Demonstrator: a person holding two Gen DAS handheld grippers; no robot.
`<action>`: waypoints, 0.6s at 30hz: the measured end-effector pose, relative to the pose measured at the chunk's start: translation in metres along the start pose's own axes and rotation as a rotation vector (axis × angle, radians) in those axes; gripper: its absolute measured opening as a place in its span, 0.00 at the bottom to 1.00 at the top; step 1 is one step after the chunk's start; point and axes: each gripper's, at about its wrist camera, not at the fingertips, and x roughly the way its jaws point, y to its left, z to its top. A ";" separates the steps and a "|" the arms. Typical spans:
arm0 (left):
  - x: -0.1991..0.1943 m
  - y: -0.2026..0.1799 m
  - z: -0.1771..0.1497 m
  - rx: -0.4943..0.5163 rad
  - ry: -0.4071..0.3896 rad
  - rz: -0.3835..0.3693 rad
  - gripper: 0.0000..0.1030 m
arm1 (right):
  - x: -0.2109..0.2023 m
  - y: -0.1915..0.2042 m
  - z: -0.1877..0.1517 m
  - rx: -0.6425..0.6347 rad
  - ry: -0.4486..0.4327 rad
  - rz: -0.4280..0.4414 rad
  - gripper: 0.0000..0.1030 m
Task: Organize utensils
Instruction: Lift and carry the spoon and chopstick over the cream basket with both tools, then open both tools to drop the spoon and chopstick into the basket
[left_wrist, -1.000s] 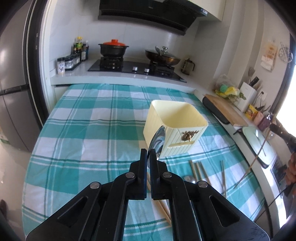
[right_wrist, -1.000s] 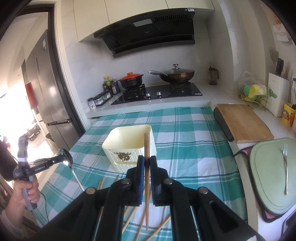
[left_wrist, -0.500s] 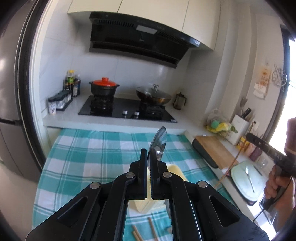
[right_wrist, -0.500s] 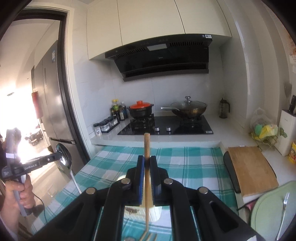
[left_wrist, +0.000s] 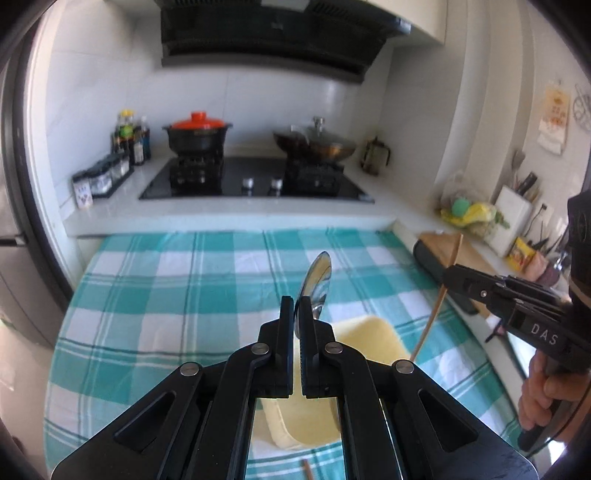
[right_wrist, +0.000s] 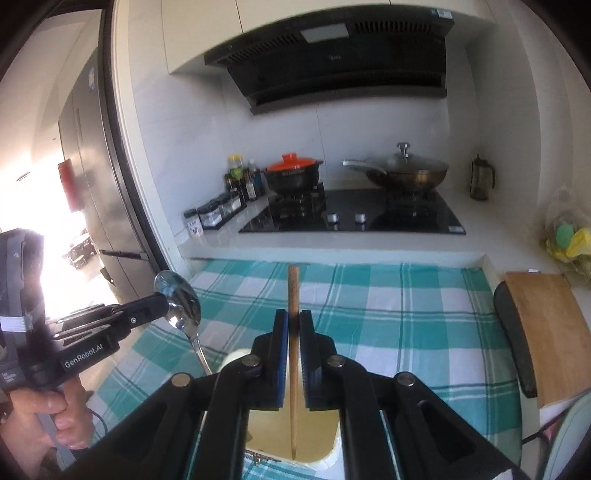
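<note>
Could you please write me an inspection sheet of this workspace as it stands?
Surface: table under a teal checked cloth.
Job's things: metal spoon and wooden chopstick, both held upright above the cream utensil box; another chopstick end lies on the cloth.
Clutter: cutting board at the right.
Grippers: left tool shut on the spoon; right tool shut on the chopstick.
Cables: a dark lead below the left handle.
Surroundings: hob with red-lidded pot and lidded wok, range hood, fridge.
</note>
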 end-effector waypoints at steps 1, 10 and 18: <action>0.007 -0.002 -0.003 0.003 0.016 -0.002 0.00 | 0.010 -0.002 -0.005 0.003 0.023 -0.003 0.06; 0.007 -0.008 -0.018 0.015 0.036 -0.001 0.63 | 0.031 -0.010 -0.023 0.009 0.058 -0.025 0.51; -0.071 -0.002 -0.069 0.113 0.063 -0.025 0.86 | -0.040 -0.004 -0.062 -0.074 0.065 -0.057 0.52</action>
